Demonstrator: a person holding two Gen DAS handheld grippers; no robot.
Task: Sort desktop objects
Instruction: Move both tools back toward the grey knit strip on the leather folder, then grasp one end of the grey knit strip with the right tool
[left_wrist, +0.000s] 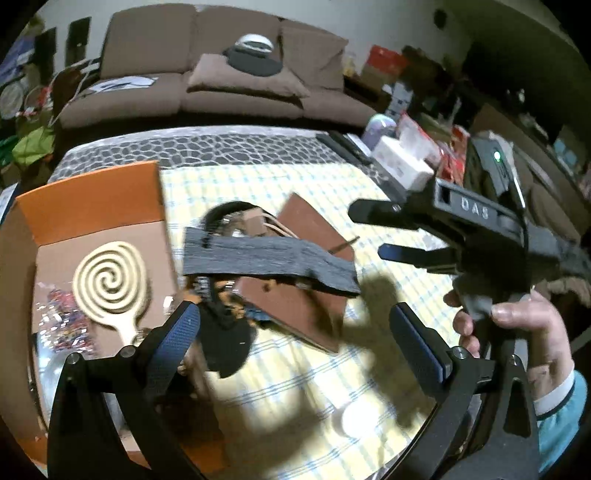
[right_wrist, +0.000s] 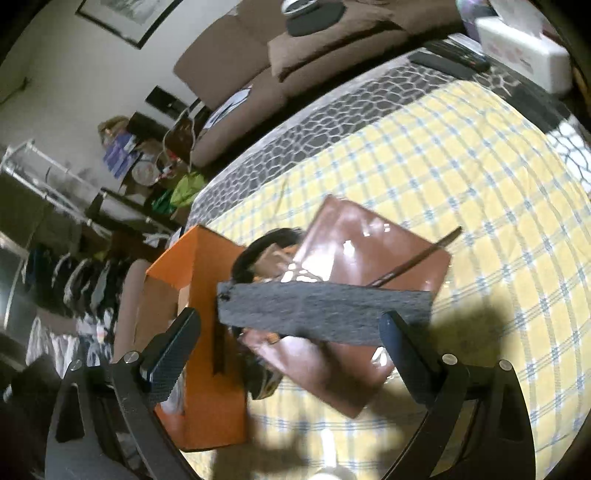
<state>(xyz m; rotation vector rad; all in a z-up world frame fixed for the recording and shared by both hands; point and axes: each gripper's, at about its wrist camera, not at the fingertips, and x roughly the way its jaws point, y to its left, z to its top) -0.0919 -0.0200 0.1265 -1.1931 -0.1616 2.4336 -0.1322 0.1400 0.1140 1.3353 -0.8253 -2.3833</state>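
A dark grey felt strip (left_wrist: 266, 260) lies across a brown leather notebook (left_wrist: 314, 225) and a pile of dark small items on the yellow checked tablecloth (left_wrist: 295, 373). An orange cardboard box (left_wrist: 92, 195) at the left holds a pale spiral wooden paddle (left_wrist: 110, 284). My left gripper (left_wrist: 295, 332) is open and empty, just in front of the pile. My right gripper (right_wrist: 291, 339) is open and empty, its jaws either side of the felt strip (right_wrist: 325, 306) above the notebook (right_wrist: 373, 243). It also shows in the left wrist view (left_wrist: 373, 232), at the right. The box (right_wrist: 207, 280) sits left of the pile.
A thin brown stick (right_wrist: 417, 258) lies on the notebook. A white tissue box (left_wrist: 402, 162) and black remotes (right_wrist: 447, 59) lie at the table's far right edge. A brown sofa (left_wrist: 229, 74) stands behind the table. Shiny wrapped bits (left_wrist: 59, 325) lie in the box.
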